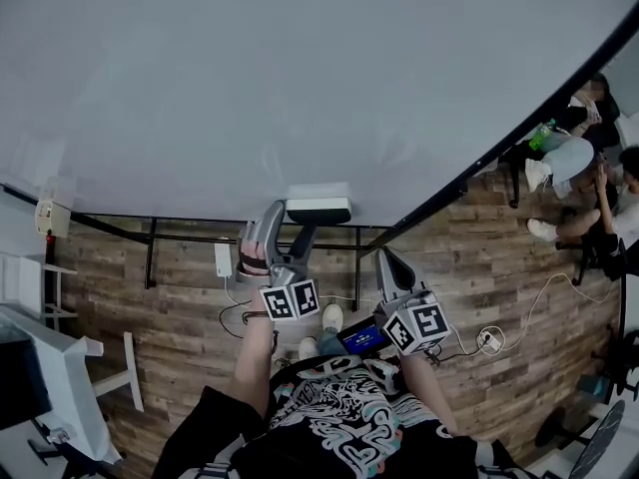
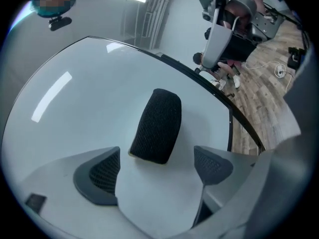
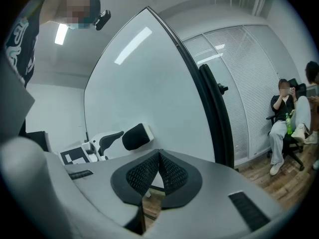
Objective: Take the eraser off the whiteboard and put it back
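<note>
The eraser (image 1: 318, 209) sits flat on the whiteboard (image 1: 300, 68), close to its lower edge, with its dark felt back facing out. It is stuck there alone, and nothing grips it.

The left gripper (image 1: 285, 230) points at the whiteboard right by the eraser. In the left gripper view its 2 jaws are released and spread wide. The eraser (image 2: 156, 126) lies on the whiteboard (image 2: 75, 108) just ahead of the left gripper (image 2: 157, 166), with its near end reaching into the gap. Bare board shows on each side, so neither pad touches it.

The right gripper (image 1: 391, 267) is held off the whiteboard, near its lower corner and apart from the eraser. In its own view the right gripper (image 3: 158, 156) has its jaws clenched tip to tip with nothing between them. Beyond them, the eraser (image 3: 135, 136) is on the whiteboard (image 3: 149, 83), beside the left gripper (image 3: 107, 141).

Past the whiteboard's far edge, people (image 3: 285, 118) sit on chairs on the wood floor (image 1: 180, 297).
</note>
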Motion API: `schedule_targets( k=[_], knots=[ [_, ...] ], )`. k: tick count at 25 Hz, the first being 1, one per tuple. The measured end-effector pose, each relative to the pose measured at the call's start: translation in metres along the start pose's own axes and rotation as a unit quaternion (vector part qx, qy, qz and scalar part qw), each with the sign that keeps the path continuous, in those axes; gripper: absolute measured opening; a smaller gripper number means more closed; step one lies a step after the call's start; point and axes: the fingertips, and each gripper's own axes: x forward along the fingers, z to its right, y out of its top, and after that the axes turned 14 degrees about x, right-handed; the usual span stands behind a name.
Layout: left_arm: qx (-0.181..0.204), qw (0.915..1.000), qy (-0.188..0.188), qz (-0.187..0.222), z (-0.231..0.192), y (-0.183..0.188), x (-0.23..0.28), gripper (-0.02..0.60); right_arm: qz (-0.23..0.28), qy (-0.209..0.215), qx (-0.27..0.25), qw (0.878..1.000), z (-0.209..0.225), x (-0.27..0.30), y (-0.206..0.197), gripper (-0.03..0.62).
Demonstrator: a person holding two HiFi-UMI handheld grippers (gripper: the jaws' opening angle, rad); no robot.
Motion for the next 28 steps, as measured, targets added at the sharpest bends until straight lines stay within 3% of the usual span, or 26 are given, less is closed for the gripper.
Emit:
schedule_targets(
  k=[5,9,12,14,21,23,26,28],
  knots=[
    [-0.065,0.9978,-0.001,-0.008,-0.003,-0.018,-0.019,0.462,0.02,0.002,-0.007,1.0,-0.012,-0.008,0.008,0.015],
    [-0.136,0.9906,-0.014,-0.009,-0.003,-0.027,-0.043,0.452,0.031,0.004,-0.01,0.999,-0.027,-0.019,0.008,0.015],
    [-0.119,0.9924,-0.028,-0.007,0.002,-0.024,-0.062,0.442,0.039,0.008,-0.012,0.999,-0.04,-0.027,0.006,0.015],
    [-0.124,0.9916,-0.037,0.001,0.005,-0.02,-0.075,0.419,0.041,0.008,-0.015,0.999,-0.05,-0.035,0.003,0.015],
    [-0.227,0.9716,-0.043,0.051,-0.008,-0.005,-0.128,0.294,0.071,0.016,-0.005,0.997,-0.08,-0.074,-0.007,0.015],
    [-0.289,0.953,-0.051,0.077,-0.012,0.001,-0.145,0.272,0.073,0.012,-0.005,0.997,-0.085,-0.085,-0.012,0.015],
    [-0.4,0.9068,-0.064,0.115,-0.02,0.004,-0.169,0.251,0.071,0.007,-0.006,0.997,-0.095,-0.102,-0.02,0.015],
    [-0.431,0.8922,-0.068,0.116,-0.021,0.0,-0.181,0.179,0.068,0.003,-0.009,0.998,-0.102,-0.111,-0.026,0.015]
  ],
)
